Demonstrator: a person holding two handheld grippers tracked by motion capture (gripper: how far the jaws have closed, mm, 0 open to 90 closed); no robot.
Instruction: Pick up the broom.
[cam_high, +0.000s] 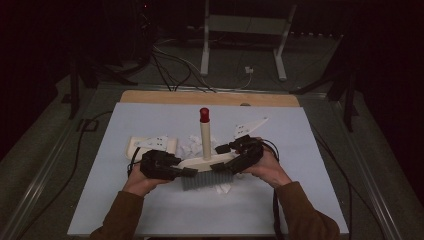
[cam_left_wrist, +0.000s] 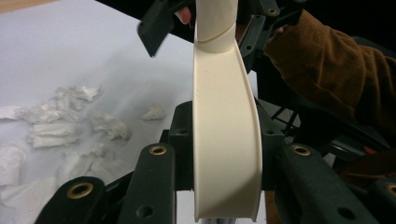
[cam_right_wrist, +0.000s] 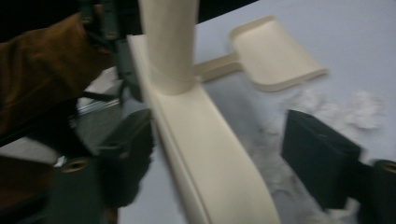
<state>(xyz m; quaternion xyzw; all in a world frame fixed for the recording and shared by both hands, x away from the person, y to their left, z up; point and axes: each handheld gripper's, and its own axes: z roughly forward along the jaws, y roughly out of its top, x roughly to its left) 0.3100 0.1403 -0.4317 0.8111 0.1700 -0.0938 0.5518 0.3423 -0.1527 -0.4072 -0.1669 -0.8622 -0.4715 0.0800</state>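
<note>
One brush (cam_high: 205, 167), one dustpan (cam_high: 150, 145), two grippers (paper scraps (cam_high: 192, 146) uncounted)

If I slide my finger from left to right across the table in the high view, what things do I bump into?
Cream dustpan → left claw → upright brush handle with the red tip → right claw → the person's right hand. White paper scraps lie scattered around the middle, so they have no clear place in the order.

No writing, label, brand, number or sign can be read anywhere — not on the cream brush (cam_high: 205, 161), not on the dustpan (cam_right_wrist: 273, 56), not on the bench (cam_high: 280, 210) — the surfaces that show are plain or too blurred.
</note>
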